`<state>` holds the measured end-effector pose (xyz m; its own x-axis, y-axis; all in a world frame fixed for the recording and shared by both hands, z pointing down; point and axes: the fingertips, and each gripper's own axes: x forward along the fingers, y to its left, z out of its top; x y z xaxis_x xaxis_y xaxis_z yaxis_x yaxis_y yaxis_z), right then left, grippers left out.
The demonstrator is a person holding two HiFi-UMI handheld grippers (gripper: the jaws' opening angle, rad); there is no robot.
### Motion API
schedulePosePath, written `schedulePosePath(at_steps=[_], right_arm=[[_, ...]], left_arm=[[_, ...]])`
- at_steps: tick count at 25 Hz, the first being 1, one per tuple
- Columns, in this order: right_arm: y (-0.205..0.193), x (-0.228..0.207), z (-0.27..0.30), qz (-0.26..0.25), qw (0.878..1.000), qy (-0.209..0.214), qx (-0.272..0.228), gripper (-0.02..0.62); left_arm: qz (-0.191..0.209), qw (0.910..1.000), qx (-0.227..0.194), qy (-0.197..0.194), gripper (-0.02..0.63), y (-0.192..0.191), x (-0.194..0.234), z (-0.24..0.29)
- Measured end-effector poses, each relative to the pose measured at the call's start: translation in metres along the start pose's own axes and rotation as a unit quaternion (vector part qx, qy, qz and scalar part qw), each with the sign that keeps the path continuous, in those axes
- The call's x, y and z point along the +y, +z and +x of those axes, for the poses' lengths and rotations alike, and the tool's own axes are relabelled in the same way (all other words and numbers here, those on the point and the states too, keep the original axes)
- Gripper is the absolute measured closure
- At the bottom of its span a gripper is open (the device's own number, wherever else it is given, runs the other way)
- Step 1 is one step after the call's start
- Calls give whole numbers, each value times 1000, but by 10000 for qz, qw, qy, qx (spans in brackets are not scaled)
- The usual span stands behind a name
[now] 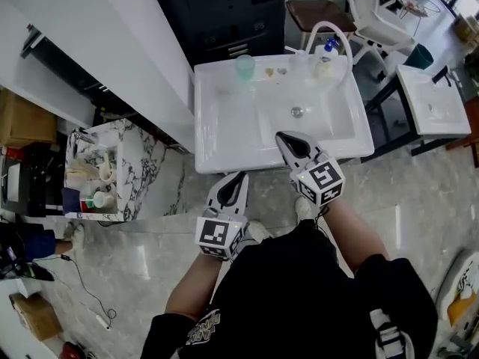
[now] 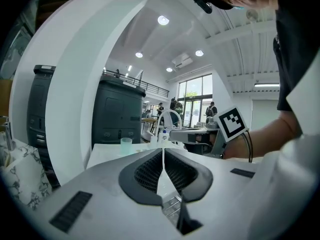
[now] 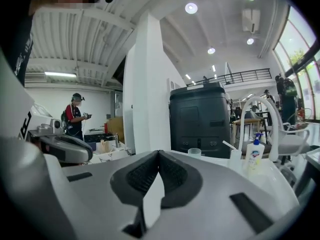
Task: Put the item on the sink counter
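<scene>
The white sink (image 1: 224,137) stands just ahead of me, with its basin drain (image 1: 297,111) in the middle. On its back ledge are a pale green cup (image 1: 245,66), two small items (image 1: 275,71) and a soap bottle (image 1: 325,58) beside the arched faucet (image 1: 323,30). My right gripper (image 1: 287,140) hovers over the sink's front rim, shut, with nothing between its jaws. My left gripper (image 1: 239,178) is lower, just in front of the sink's edge, also shut and holding nothing. The right gripper view shows the cup (image 3: 194,152) and bottle (image 3: 255,154) ahead.
A marble-patterned cart (image 1: 138,163) with toiletries stands at the left. A white wall panel (image 1: 112,43) runs to the sink's left corner, and a black cabinet (image 1: 224,13) is behind. A second sink (image 1: 432,103) and chairs (image 1: 318,10) are at the right.
</scene>
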<state>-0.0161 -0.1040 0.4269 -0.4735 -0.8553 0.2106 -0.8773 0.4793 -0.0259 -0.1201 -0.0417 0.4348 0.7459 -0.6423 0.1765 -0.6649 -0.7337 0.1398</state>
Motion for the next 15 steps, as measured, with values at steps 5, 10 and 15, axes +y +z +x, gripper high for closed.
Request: schedulePosePath(at_steps=[5,10,15], right_arm=[[2,4,-26,85,9999,89,46,541],[0,-3,-53,94,9996,254,90,541],[-3,-14,-79,179,9989,426,83,541]], left_arm=[[-83,9999,-7,78,583,0,-12,8],[-143,9996,24,237,583,-2,-32,23],[-174,9989,55,424,583,-3,-62,33]])
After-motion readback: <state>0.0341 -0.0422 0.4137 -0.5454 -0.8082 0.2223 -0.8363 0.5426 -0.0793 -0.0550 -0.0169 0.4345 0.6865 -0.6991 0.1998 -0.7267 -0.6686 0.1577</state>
